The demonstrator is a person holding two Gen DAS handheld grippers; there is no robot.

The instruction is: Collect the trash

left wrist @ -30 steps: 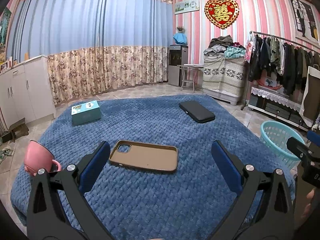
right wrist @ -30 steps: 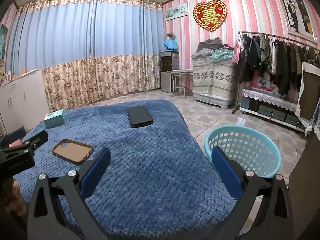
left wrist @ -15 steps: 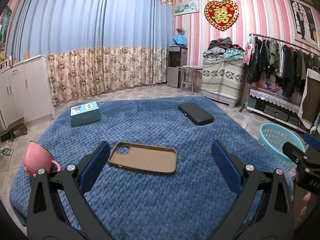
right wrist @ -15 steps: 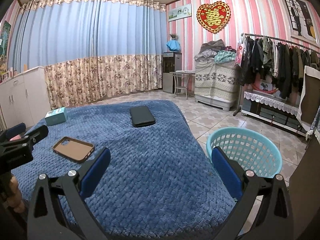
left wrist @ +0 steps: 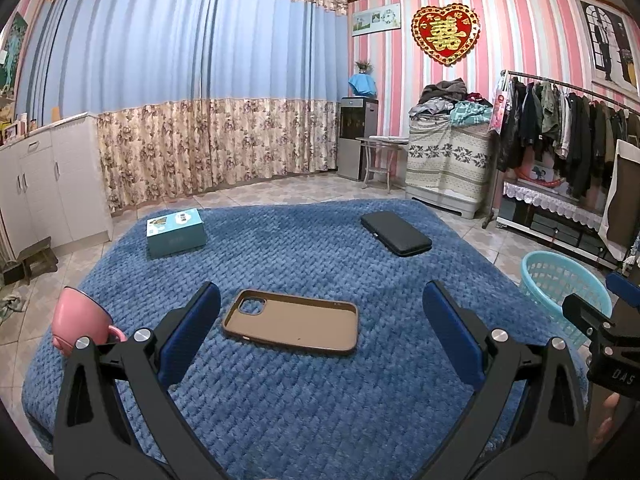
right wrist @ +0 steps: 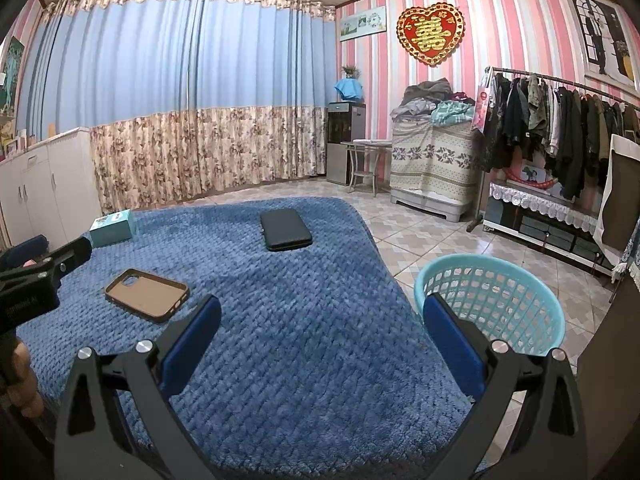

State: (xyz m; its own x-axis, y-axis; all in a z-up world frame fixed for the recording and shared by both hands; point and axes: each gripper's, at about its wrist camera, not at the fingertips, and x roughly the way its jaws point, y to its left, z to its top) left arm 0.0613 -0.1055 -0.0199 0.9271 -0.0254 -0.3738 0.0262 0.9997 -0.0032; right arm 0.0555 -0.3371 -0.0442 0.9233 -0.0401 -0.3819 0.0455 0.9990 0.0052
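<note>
A brown phone case (left wrist: 290,321) lies open side up on the blue blanket (left wrist: 300,408); it also shows in the right wrist view (right wrist: 146,294). A teal box (left wrist: 176,232) sits at the far left and a black case (left wrist: 396,233) at the far right. A pink mug (left wrist: 80,320) stands at the left edge. A teal basket (right wrist: 490,300) stands on the floor to the right. My left gripper (left wrist: 320,320) is open and empty, just short of the phone case. My right gripper (right wrist: 320,334) is open and empty, above the blanket beside the basket.
White cabinets (left wrist: 36,184) stand at the left. A clothes rack (left wrist: 568,128) and a covered pile (left wrist: 448,160) stand at the right. Tiled floor (right wrist: 420,232) surrounds the blanket-covered surface.
Both grippers have pulled back and risen slightly, so the objects sit a little lower and farther in view. Nothing has been taken hold of.
</note>
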